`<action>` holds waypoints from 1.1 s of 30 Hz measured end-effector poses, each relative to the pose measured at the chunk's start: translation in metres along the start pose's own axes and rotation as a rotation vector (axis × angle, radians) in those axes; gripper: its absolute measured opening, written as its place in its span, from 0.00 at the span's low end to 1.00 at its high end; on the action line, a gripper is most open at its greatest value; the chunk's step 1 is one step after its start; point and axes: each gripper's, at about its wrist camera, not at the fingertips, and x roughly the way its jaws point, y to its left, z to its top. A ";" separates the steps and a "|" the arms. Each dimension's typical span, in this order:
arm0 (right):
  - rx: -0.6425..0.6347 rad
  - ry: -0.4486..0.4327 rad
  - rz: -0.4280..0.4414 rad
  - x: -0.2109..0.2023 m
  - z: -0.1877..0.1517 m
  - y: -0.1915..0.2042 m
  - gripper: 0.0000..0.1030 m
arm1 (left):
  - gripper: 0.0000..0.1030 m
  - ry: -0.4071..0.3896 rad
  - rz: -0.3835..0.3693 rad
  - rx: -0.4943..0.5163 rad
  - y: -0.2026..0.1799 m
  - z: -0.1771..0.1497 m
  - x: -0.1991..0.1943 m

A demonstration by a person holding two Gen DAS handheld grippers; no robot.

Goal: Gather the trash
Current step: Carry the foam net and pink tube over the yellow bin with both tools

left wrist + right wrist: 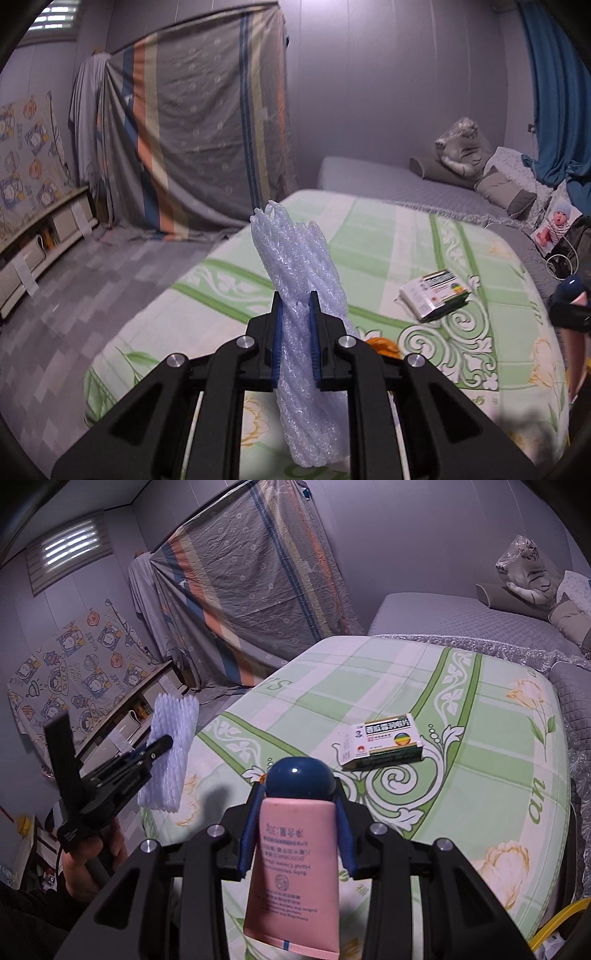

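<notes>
The left tool (295, 306) is closed on a white foam net sleeve (299, 280), and the blue pads (277, 332) press into its middle. The sleeve stands almost upright, lifted above the near left part of the bed (369, 229). In the right wrist view the same left tool (155, 751) holds the sleeve (168, 753) at the left, beside the bed edge, with a hand (92, 864) below it.

The right tool (299, 805) is narrow and grips a pink tube (295, 871) just under its dark blue round cap (300, 779). The tube hangs toward the camera, above the near side of the bed.

A small medicine box (382, 744) lies closed on the green patterned bedcover (332, 686), to the right of the middle; what is inside I cannot tell. Something small and orange (384, 347) lies on the cover just behind the left tool.
</notes>
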 end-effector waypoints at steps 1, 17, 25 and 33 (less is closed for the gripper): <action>0.000 -0.002 0.004 -0.001 -0.002 0.002 0.33 | 0.12 -0.009 -0.009 0.007 -0.004 0.001 -0.004; 0.027 -0.073 -0.081 -0.030 -0.023 -0.005 0.33 | 0.12 -0.026 -0.183 0.107 -0.080 -0.010 -0.026; 0.056 -0.113 -0.164 -0.055 -0.034 -0.032 0.33 | 0.12 -0.006 -0.245 0.178 -0.123 -0.015 -0.026; 0.127 -0.150 -0.255 -0.086 -0.050 -0.072 0.33 | 0.12 0.003 -0.328 0.259 -0.175 -0.024 -0.030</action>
